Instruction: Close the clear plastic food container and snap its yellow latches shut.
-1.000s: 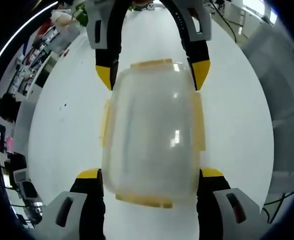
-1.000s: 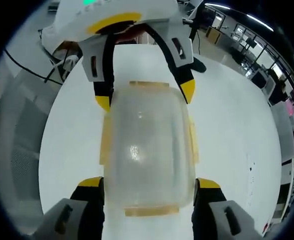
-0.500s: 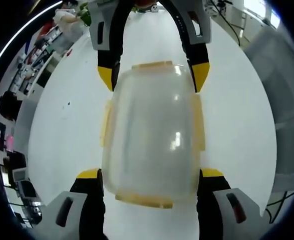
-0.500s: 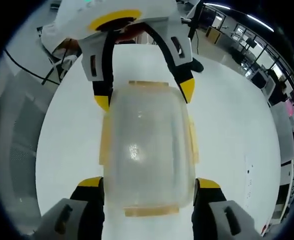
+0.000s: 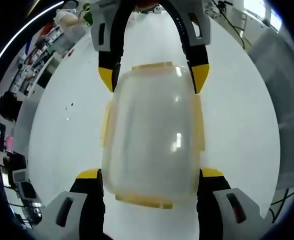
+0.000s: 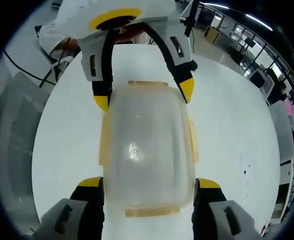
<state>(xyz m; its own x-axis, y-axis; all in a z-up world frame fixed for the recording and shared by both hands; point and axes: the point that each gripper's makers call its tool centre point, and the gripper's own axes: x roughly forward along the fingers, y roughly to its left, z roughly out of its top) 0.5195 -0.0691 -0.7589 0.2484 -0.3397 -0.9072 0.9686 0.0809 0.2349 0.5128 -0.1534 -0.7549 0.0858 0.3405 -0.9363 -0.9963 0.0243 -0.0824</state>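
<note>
Change since earlier: almost nothing; both grippers stay clamped on the container and the background has slid only a touch, which reads as small camera drift, not a move of the box.
Left gripper (image 5: 149, 174): its jaws stand apart by the box's width and press the two long sides at the near end, yellow-tipped pads touching plastic.
Right gripper (image 6: 149, 182): the same from the opposite end, jaws spread to the box's width and closed on its sides; it also comes into the left gripper view at the far end of the box (image 5: 154, 75).
Clear plastic food container (image 5: 152, 135): held between the two grippers just above the table, lid seated on top, one end toward each camera.
Yellow latches (image 5: 145, 200): one on each of the four edges; whether any is snapped down I cannot tell.
Handling, as a judgement: empty and light; thin walls will likely flex under a hard squeeze; smooth plastic may slip, so a firm, not crushing, hold is wise.
Where to take hold: the rigid rim and corners for steadying; each latch pushed at its outer lip, with the other gripper bracing the box.
Table (image 6: 227, 130): white, smooth, flat, giving little friction against sliding.
Room: desks, cables and equipment well beyond the table edge; details too small to tell.
</note>
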